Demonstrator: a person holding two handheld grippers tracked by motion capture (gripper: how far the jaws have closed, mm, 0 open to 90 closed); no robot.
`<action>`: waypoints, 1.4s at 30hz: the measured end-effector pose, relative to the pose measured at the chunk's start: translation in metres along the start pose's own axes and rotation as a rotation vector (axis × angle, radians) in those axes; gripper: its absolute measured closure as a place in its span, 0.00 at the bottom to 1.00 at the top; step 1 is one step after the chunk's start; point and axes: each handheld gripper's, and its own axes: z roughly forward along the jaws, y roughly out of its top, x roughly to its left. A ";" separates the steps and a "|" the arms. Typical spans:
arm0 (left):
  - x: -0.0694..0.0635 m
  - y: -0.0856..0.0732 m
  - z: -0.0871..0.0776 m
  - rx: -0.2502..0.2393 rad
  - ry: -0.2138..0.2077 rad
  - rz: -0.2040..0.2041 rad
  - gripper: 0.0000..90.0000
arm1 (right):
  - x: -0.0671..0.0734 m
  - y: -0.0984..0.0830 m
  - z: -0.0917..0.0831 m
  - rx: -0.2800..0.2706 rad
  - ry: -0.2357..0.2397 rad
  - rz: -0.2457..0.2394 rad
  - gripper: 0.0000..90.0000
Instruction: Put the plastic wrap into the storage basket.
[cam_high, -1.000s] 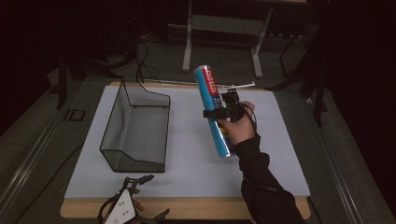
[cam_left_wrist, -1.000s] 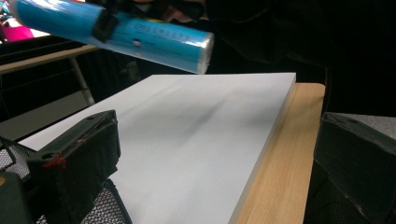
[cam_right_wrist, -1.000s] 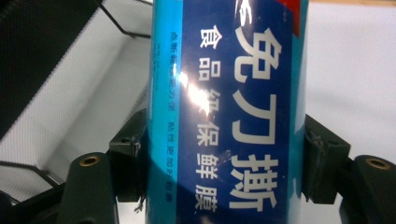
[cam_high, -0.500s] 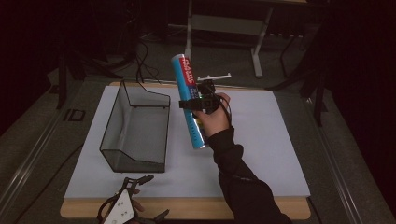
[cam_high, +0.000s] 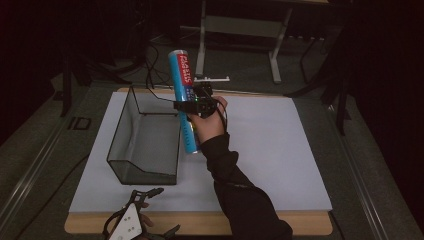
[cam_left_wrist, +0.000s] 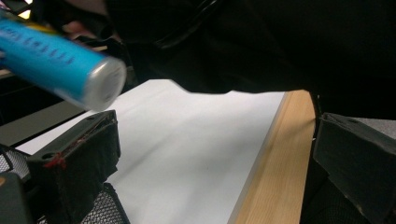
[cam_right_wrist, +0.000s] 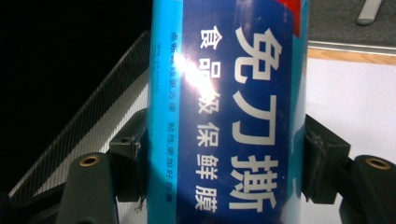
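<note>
My right gripper (cam_high: 192, 106) is shut on a long blue tube of cling film (cam_high: 184, 95), held tilted in the air just beside the right wall of a black mesh basket (cam_high: 127, 125). In the right gripper view the blue tube (cam_right_wrist: 229, 112) with white lettering stands between both pads (cam_right_wrist: 322, 163), with the basket's mesh rim (cam_right_wrist: 107, 107) behind it at left. The tube's silver end (cam_left_wrist: 100, 81) hangs above the white mat in the left gripper view. My left gripper (cam_high: 150, 192) rests at the table's front edge, jaws apart with nothing between them; its pads (cam_left_wrist: 79, 163) frame bare mat.
A white mat (cam_high: 280, 150) covers the wooden table (cam_high: 210, 224), with free room to the right of the person's dark sleeve (cam_high: 240, 195). Behind the table stand a metal stand's legs (cam_high: 240, 25) and cables on the floor.
The right hand has carried the tube leftward across the mat, from mid-table to the basket's right wall. The left gripper has stayed where it was.
</note>
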 end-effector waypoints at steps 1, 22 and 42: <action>0.000 0.000 0.000 0.000 0.000 0.001 0.01 | 0.002 0.001 0.003 -0.005 0.000 0.002 0.35; 0.002 0.001 -0.004 -0.013 0.014 0.007 0.01 | 0.040 -0.028 0.077 -0.033 0.039 0.114 0.35; 0.002 0.000 -0.003 -0.003 0.017 0.006 0.01 | 0.025 -0.075 0.111 0.111 -0.038 0.151 0.35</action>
